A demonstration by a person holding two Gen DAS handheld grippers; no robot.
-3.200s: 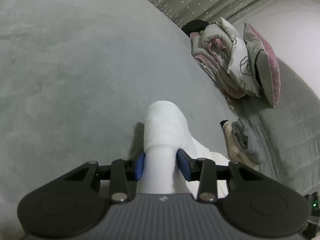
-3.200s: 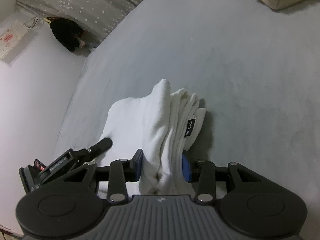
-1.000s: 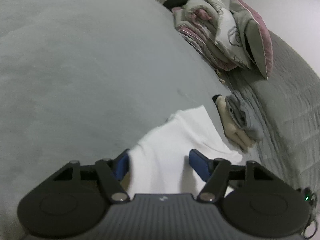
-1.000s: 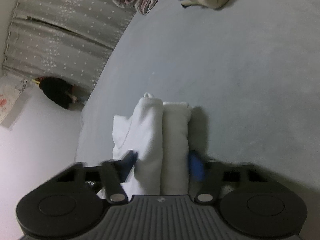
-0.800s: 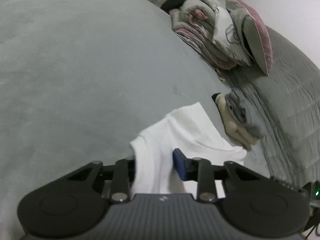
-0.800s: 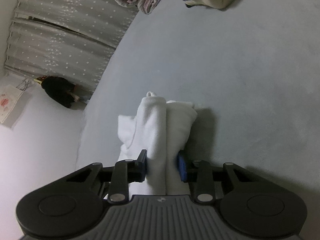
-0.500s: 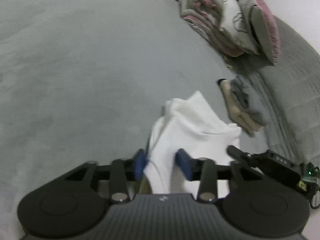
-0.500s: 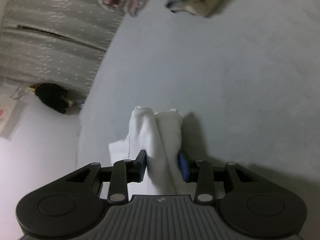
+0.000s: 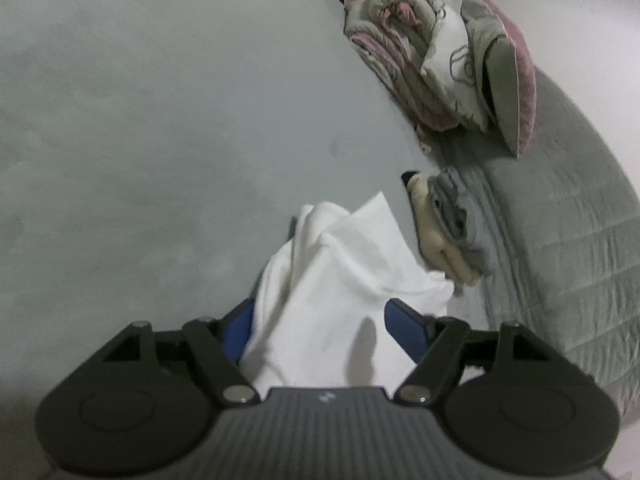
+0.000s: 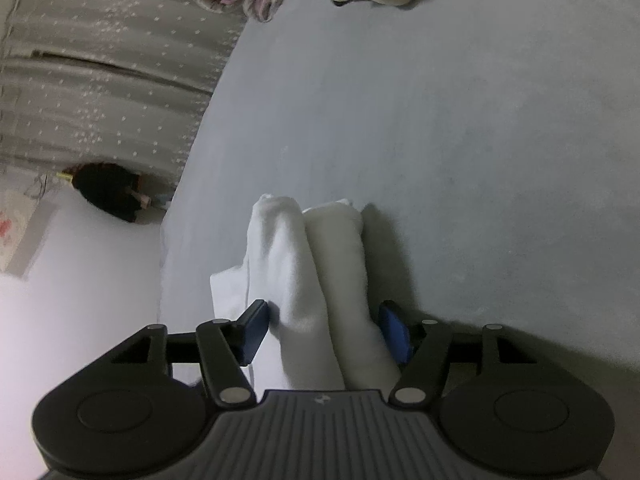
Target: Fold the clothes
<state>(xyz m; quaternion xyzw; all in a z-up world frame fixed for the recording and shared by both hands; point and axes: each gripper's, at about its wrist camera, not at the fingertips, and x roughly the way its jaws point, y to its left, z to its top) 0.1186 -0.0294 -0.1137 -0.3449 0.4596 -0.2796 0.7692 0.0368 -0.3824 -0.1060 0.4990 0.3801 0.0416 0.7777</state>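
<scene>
The white garment (image 9: 340, 280), pinched half a second ago, is now released: the left gripper (image 9: 324, 326) and right gripper (image 10: 326, 328) are spread wide, with the bundled cloth lying between their fingers on the grey bed (image 9: 140, 140). A fold is judged set down.

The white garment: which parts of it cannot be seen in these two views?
- Left wrist view: the near end of the white garment is hidden behind the left gripper body.
- Right wrist view: the right gripper body hides its near end; its underside lies against the bed.
- Both views: what kind of garment it is cannot be told.
</scene>
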